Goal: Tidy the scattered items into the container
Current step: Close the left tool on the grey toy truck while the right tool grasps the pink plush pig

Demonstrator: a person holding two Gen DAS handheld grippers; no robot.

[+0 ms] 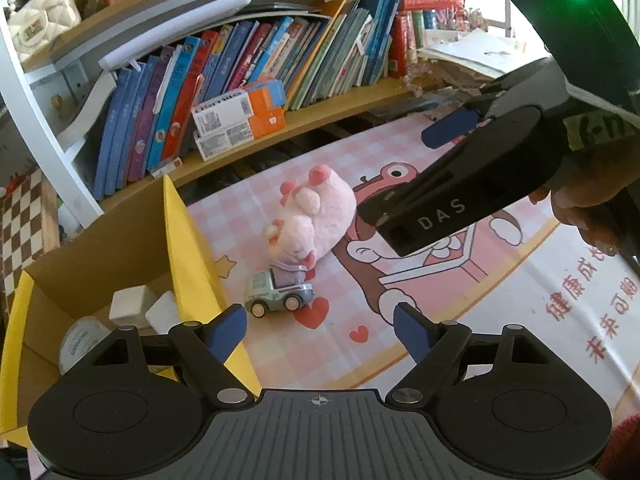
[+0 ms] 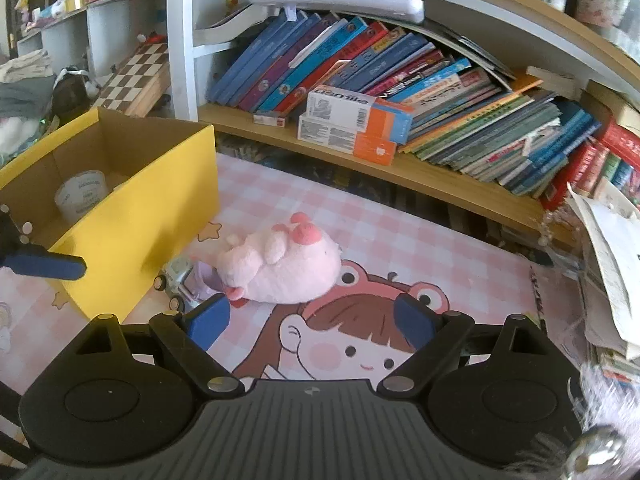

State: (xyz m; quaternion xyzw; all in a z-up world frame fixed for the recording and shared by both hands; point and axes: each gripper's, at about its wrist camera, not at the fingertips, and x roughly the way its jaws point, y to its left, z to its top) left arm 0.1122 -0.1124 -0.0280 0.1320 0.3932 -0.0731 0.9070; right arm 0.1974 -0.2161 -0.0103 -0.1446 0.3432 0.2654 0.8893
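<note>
Plush pig [image 2: 280, 272] and toy car [image 1: 278, 293] are touching beside the yellow box [image 2: 140, 216]; both hand-held grippers, left [image 1: 320, 330] and right [image 2: 310, 320], are held open and empty, so the car could easily get knocked away when the pig is grabbed.

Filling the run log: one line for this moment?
left tool open | right tool open | plush pig, toy car on mat | yellow box

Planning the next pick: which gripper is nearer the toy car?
Left, probably. The left gripper hangs open just in front of the toy car; the right gripper, also open, sits beside it, nearer the pink plush.
</note>
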